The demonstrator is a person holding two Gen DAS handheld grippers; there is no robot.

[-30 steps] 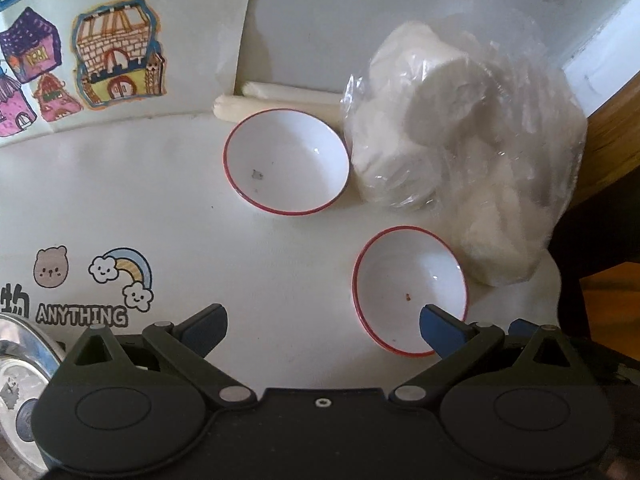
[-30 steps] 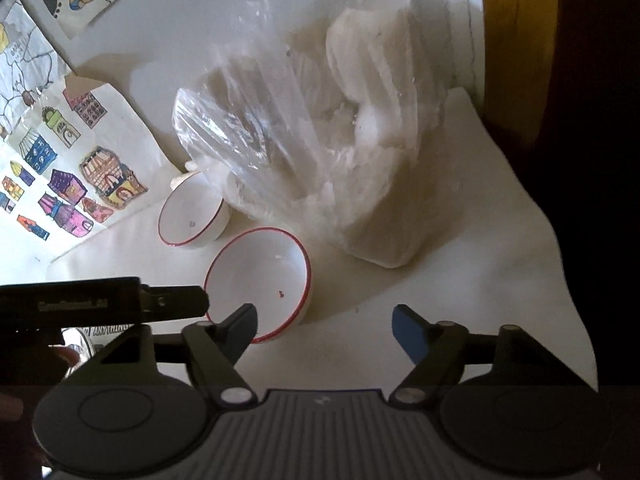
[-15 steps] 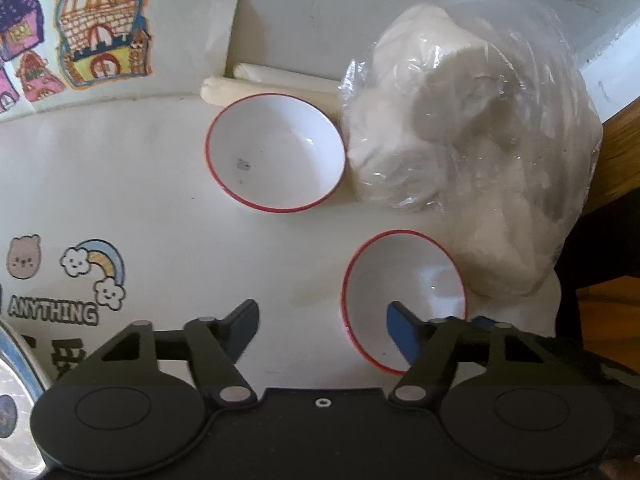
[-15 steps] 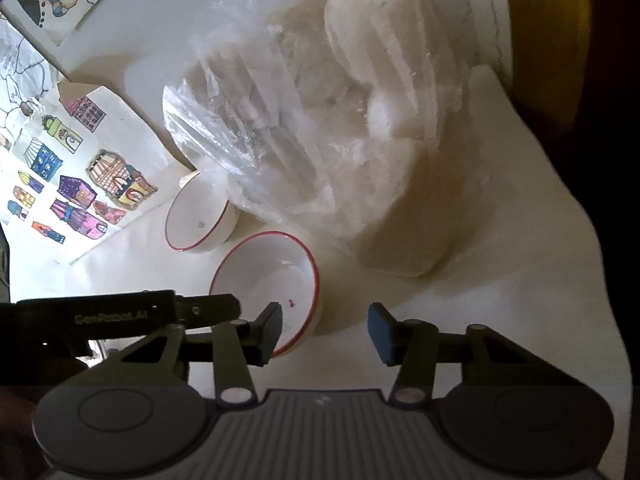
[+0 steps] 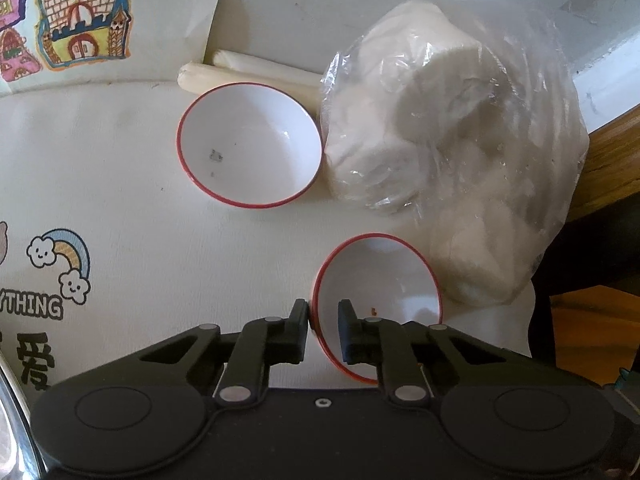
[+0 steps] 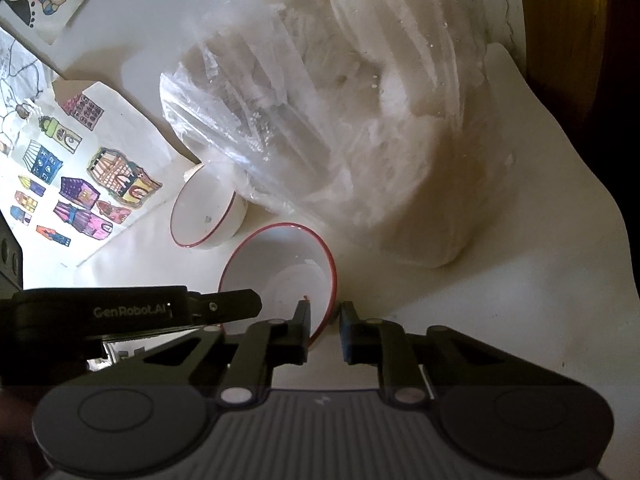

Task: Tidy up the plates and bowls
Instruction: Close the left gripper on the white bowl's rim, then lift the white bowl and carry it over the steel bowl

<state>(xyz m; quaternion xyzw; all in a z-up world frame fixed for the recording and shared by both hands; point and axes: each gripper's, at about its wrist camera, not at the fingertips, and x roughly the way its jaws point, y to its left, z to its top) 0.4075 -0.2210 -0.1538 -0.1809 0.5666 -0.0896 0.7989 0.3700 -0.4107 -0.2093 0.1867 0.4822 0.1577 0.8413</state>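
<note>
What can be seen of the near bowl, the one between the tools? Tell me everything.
The near bowl is white with a thin red rim, glossy like ceramic or melamine, empty except for a tiny red speck inside. It sits on the white tablecloth beside the clear plastic bag. The left tool pinches its rim on one side, the right tool on the opposite side.

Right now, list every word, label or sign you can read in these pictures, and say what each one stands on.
"YTHING", cut off at the picture's left edge: on the white table cover, under a rainbow sticker.
"GenRobot.AI": on the side of the left claw, seen from the right wrist.
A large dark character below "YTHING": cut off, unreadable.
The house drawings: no readable words.
</note>
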